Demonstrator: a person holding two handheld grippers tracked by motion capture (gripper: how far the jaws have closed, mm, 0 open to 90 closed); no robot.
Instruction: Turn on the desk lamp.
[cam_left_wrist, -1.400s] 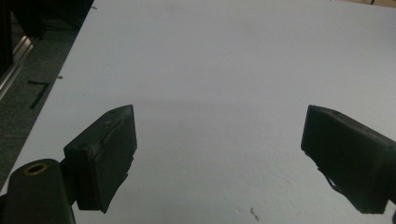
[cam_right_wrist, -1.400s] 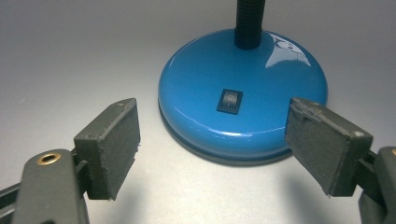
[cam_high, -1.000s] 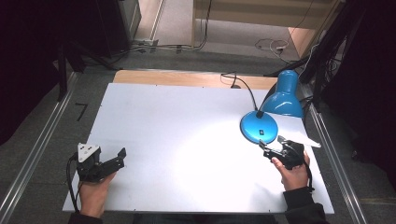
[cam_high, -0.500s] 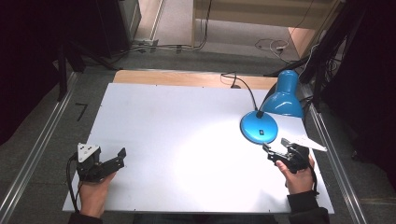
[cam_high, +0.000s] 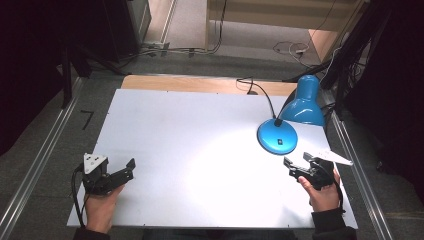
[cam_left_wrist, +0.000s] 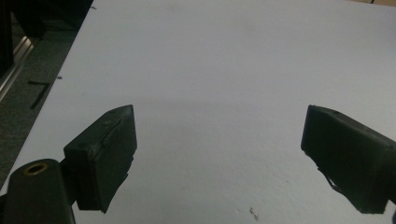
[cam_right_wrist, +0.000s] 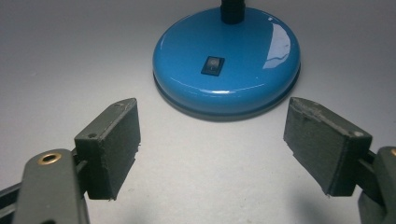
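A blue desk lamp stands at the table's right, its round base in front and its shade bent down behind. The lamp casts a bright patch on the white table top. My right gripper is open just short of the base, pointing at it. In the right gripper view the base and its small black switch lie ahead of the open right gripper, apart from it. My left gripper is open at the near left, and the left gripper has bare table between its jaws.
The lamp's black cord runs off the table's far edge. Metal rails run along both sides of the table. A wooden strip borders the far edge, with dark floor and cables beyond.
My right gripper has drawn back a little from the lamp base toward the near edge. The left gripper and the lamp have stayed put.
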